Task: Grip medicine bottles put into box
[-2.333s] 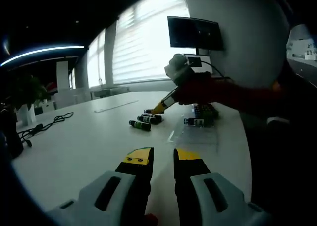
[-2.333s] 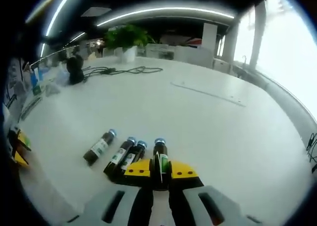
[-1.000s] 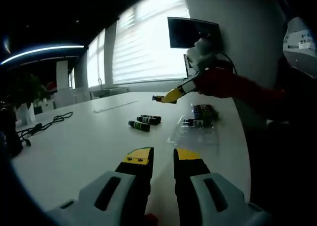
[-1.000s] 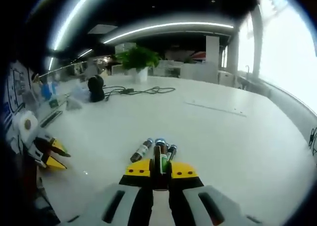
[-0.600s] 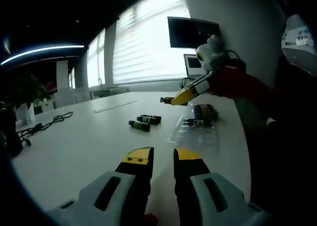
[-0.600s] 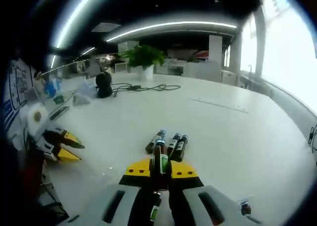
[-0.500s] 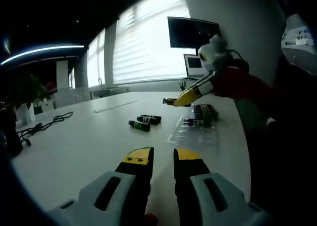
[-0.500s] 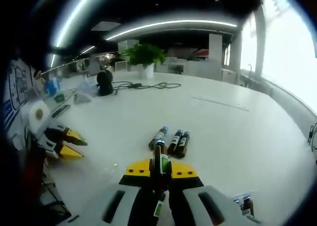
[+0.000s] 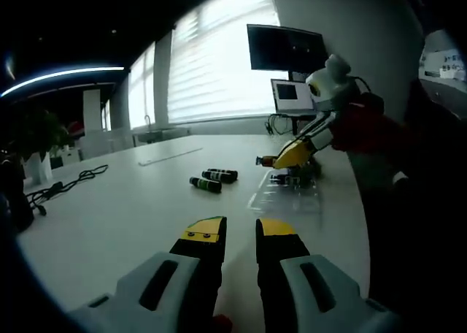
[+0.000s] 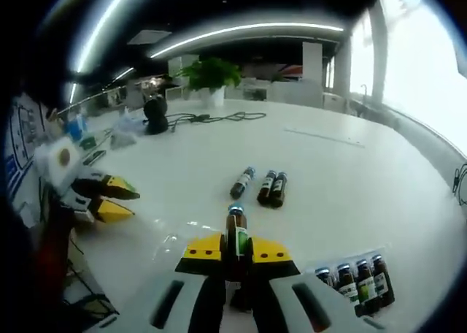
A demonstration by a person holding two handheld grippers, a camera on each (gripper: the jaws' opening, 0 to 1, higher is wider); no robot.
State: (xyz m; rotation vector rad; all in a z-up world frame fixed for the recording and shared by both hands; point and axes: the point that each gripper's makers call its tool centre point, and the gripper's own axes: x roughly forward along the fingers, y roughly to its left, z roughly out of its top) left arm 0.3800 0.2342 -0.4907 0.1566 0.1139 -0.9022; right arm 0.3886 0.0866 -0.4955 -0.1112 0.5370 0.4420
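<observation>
Carrying one medicine bottle (image 10: 236, 234), brown with a blue cap, the right gripper (image 10: 235, 250) has its yellow fingers (image 10: 203, 249) clamped on the bottle's sides, cap pointing forward. It hangs above the clear box (image 10: 332, 263), where four like bottles (image 10: 356, 280) stand in a row at the near right. Three loose bottles (image 10: 263, 186) lie flat on the white counter (image 10: 350, 180) farther out, two touching, one just beside them.

From the left gripper view, the right gripper (image 9: 295, 152) shows over the clear box (image 9: 286, 196), a red sleeve (image 9: 368, 128) behind it. The left gripper (image 9: 240, 234) sits low over the counter (image 9: 117, 216), its fingers (image 9: 204, 232) slightly apart and holding nothing.

Step in hand, as I judge it: setting this bottle into the box next to the standing row. To do it well, tip the bottle upright, come down into a free slot beside the row, and let go only once the base is seated; a slanted entry could knock the neighbours over.

Room: broad bare counter lies between the box and the loose bottles. Box sits near the counter's edge on the person's side. Cables (image 10: 211, 117), a dark round object (image 10: 154, 114) and a potted plant (image 10: 210, 77) sit well apart at the far side. The left gripper (image 10: 98, 198) rests off to the left, away from the drop path.
</observation>
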